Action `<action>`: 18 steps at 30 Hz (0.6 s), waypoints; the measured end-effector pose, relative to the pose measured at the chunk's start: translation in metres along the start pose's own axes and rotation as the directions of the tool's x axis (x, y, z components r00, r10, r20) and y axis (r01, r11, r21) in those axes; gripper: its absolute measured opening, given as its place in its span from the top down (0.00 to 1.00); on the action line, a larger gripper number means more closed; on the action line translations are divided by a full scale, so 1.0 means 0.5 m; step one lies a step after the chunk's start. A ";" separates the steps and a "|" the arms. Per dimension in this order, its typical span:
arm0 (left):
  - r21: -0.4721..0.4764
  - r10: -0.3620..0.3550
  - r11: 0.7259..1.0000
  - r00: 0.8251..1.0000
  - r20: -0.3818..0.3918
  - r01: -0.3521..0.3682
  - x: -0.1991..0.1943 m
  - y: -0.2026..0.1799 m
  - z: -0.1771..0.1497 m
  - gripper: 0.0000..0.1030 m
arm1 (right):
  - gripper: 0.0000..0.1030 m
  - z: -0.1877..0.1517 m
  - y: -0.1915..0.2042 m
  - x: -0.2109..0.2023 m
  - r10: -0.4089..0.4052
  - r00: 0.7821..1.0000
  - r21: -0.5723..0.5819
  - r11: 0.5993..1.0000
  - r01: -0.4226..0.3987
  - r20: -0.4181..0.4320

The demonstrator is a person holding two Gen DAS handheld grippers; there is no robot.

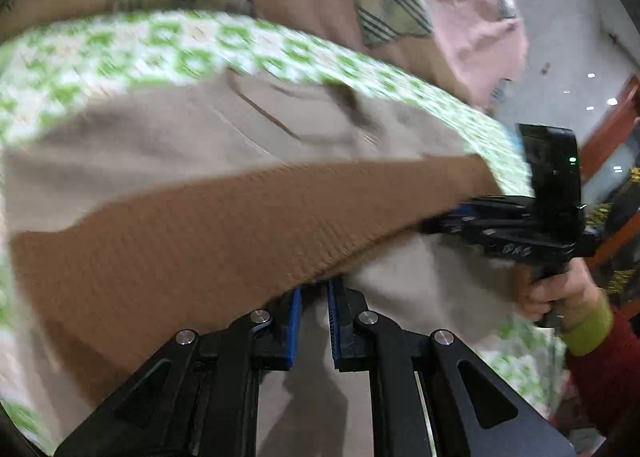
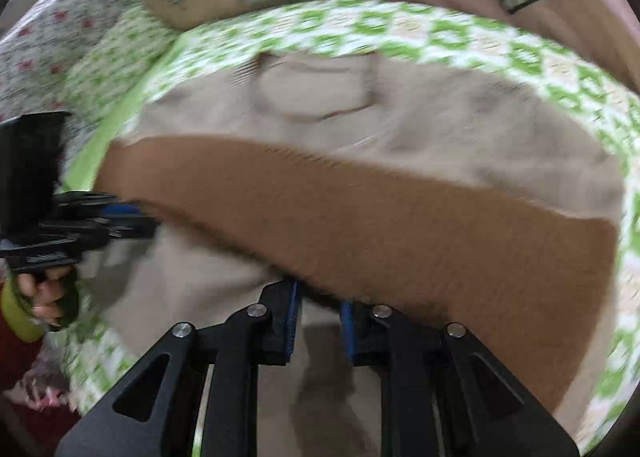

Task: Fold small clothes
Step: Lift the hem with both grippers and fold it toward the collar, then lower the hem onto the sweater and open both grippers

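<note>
A small beige garment with a brown ribbed hem band lies on a green-and-white patterned cover. My left gripper has its blue pads on either side of the brown band's edge, a gap showing between them. The same band and beige cloth show in the right wrist view, where my right gripper straddles the band's edge the same way. Each gripper also shows in the other's view: the right one at the band's right end, the left one at its left end.
A pink pillow with plaid patches lies beyond the garment. A floral fabric lies at the far left. The cover's edge drops off at the right, with floor beyond.
</note>
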State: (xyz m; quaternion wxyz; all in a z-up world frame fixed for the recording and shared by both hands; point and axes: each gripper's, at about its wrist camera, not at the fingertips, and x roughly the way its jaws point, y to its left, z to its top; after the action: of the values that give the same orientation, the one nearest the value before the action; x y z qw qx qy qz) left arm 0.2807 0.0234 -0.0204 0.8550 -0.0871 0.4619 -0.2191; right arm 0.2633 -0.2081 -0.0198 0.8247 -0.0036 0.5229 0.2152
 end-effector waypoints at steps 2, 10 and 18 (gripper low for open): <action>-0.025 0.042 0.999 0.999 0.031 -0.041 -0.008 0.042 0.030 0.90 | 0.82 0.023 -0.039 -0.007 -0.043 0.998 0.055 0.998 0.041 0.044; -0.303 0.167 0.946 0.974 0.152 -0.114 -0.060 0.238 0.050 0.93 | 0.81 0.008 -0.204 -0.075 -0.116 0.959 0.490 0.871 -0.027 0.257; -0.318 0.159 0.944 0.968 0.192 -0.092 -0.127 0.224 -0.029 0.93 | 0.80 -0.069 -0.195 -0.142 -0.191 0.944 0.575 0.818 0.000 0.271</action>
State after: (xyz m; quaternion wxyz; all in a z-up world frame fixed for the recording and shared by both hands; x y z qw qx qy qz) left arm 0.2714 0.1528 -0.0198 0.8883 -0.2121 0.3997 -0.0790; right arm 0.2430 -0.3296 0.0043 0.8709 0.2498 0.4232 0.0055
